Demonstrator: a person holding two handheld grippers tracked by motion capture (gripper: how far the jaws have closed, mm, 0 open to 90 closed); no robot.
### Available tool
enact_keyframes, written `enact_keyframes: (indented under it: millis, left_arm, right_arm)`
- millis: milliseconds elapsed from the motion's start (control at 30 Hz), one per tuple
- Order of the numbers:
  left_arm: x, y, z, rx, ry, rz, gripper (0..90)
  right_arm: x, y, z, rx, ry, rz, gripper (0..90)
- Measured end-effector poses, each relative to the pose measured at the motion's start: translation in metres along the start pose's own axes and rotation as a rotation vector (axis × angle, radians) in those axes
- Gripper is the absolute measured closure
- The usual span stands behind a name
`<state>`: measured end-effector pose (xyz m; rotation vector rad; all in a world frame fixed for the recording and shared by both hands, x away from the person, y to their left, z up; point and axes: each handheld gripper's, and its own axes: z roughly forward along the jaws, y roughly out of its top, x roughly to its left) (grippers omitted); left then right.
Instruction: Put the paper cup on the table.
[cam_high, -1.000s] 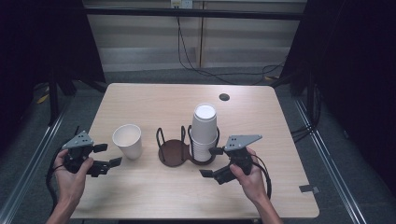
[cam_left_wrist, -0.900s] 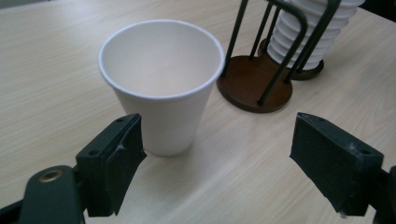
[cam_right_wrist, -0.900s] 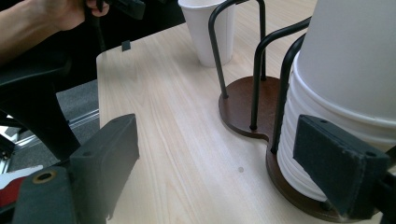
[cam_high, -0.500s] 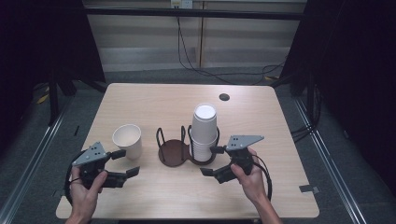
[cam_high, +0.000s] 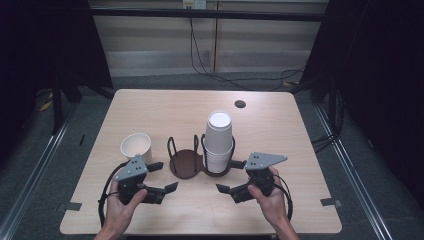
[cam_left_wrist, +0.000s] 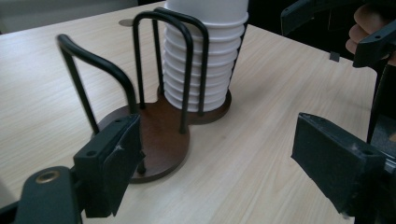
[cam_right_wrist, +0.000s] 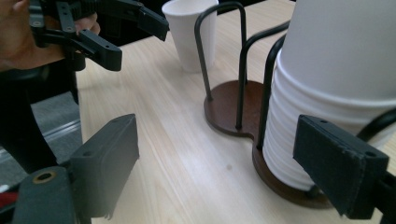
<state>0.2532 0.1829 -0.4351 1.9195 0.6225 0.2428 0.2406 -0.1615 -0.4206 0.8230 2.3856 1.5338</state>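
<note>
both my grippers' fingers stood wide and held nothing: left gripper (cam_high: 161, 177) just in front of the cup rack (cam_high: 187, 162), right gripper (cam_high: 232, 176) beside its cup stack (cam_high: 218, 142). i judged a level approach, one gripper steadying the rack, would work best.

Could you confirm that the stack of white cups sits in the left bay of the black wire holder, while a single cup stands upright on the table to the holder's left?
Not quite: the stack of white cups sits in the right bay of the black wire holder, as the high view shows; the left bay is empty. The single cup does stand upright on the table to the holder's left.
</note>
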Motion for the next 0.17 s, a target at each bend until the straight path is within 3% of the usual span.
enact_keyframes:
  millis: [67,100,167]
  left_arm:
    - [-0.0013,-0.0074,0.0032,-0.048,-0.041,-0.03,16.0]
    - [0.0002,-0.0093,0.0051,-0.047,-0.049,-0.052,16.0]
    - [-0.0005,-0.0118,0.008,-0.032,-0.043,-0.044,16.0]
  right_arm:
    - [0.0024,-0.0037,-0.003,-0.01,-0.004,0.005,13.9]
    - [0.0025,-0.0047,-0.0046,-0.016,-0.009,0.012,13.9]
    - [-0.0006,-0.0066,-0.0081,-0.044,0.007,0.05,13.8]
